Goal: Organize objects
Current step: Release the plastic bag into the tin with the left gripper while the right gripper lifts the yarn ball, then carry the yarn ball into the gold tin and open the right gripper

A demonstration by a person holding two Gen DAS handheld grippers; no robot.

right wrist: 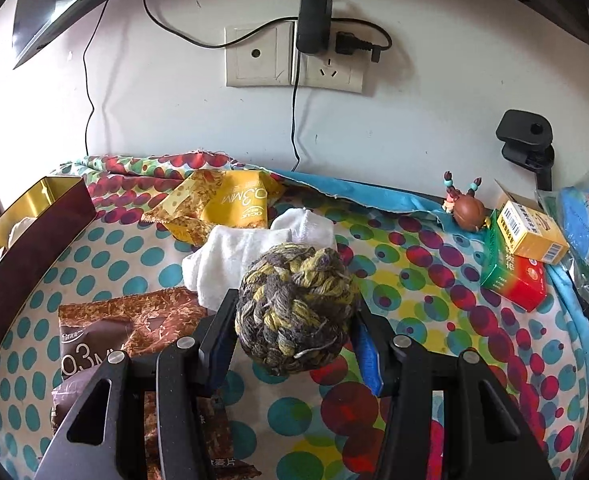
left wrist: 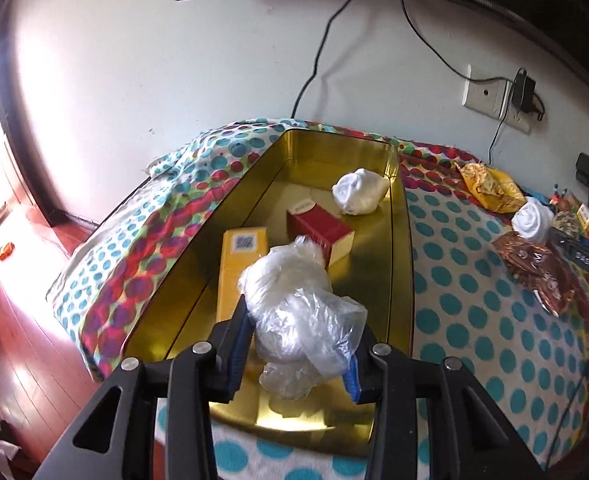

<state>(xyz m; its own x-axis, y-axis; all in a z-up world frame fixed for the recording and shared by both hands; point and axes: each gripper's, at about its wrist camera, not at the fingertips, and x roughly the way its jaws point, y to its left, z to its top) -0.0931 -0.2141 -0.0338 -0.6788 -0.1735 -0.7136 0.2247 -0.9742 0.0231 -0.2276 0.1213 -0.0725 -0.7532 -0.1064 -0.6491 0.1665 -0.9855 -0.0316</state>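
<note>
Left wrist view: a shiny gold rectangular metal tin sits on a desk covered by a bright polka-dot cloth. Inside the tin, from left to right, lie a tall yellow cardboard box, a red cardboard box and, toward 1 o'clock, a rolled white sock. The left claw is clamped on a crumpled clear plastic bag, held above the near end of the tin.

Right wrist view: at 9 o'clock stands the tin's dark red outer wall. A brown foil snack packet lies at 8 o'clock, a yellow foil snack packet at 11 o'clock, with a second rolled white sock between them. The right claw grips a round ball of braided grey and yellow yarn; whether it touches the cloth cannot be told. At 2 o'clock a small yellow carton rests on a green and red carton.
</note>
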